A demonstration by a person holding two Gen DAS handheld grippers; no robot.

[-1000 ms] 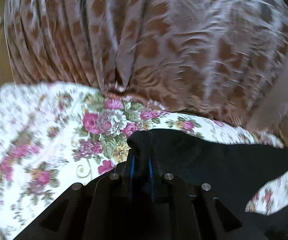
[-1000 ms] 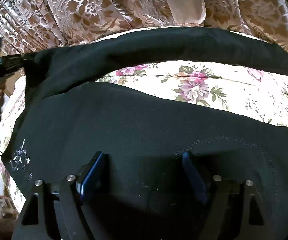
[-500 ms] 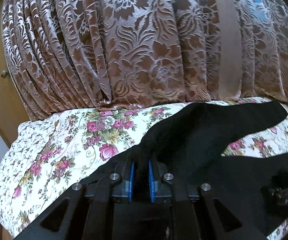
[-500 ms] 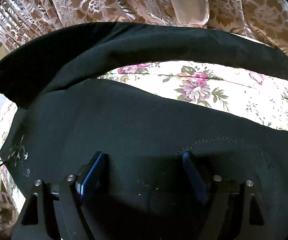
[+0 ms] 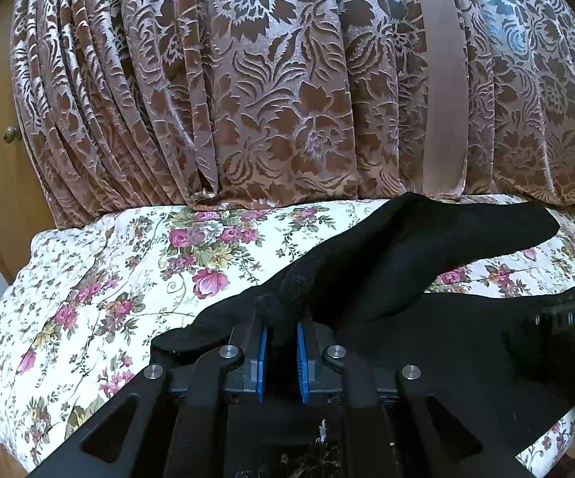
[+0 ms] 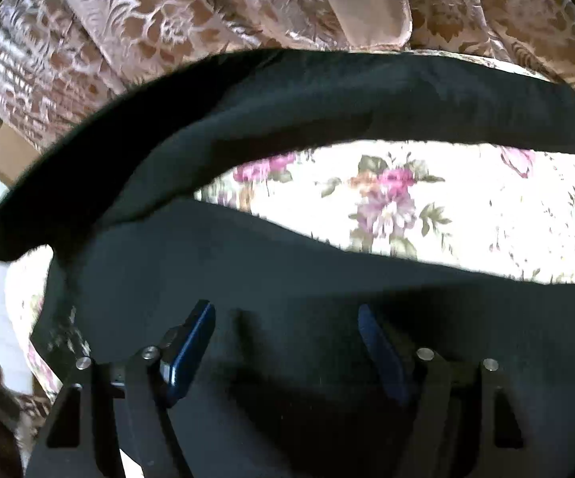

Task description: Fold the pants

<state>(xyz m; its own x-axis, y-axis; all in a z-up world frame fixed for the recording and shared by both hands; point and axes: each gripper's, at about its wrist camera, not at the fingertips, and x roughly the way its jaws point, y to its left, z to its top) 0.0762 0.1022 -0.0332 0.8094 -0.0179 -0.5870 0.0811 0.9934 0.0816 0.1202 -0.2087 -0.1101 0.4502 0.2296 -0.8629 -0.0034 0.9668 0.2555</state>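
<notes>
Here, black pants (image 5: 407,263) lie on a bed w/ a floral bedspread (image 5: 128,279), brown patterned curtains (image 5: 287,79) hanging behind. The left gripper (image 5: 280,332) has its blue pads nearly together, pinching a bunched edge of the pants; fabric rises in a ridge from the pinch and trails off to the right as one long leg. The hold likely lets that leg be carried across for the fold.

In the right wrist view, the lifted leg (image 6: 327,95) arcs across the top, w/ bedspread showing between it and the lower part of the pants (image 6: 287,279). The right gripper (image 6: 287,342) hovers over that lower part, fingers spread wide; its jaws have just been closing a little, yet the pads press on nothing and only flat cloth lies beneath. Prob. it's there to pin or catch the cloth while the other side moves. This view is blurred, so contact w/ the fabric can't be told.
</notes>
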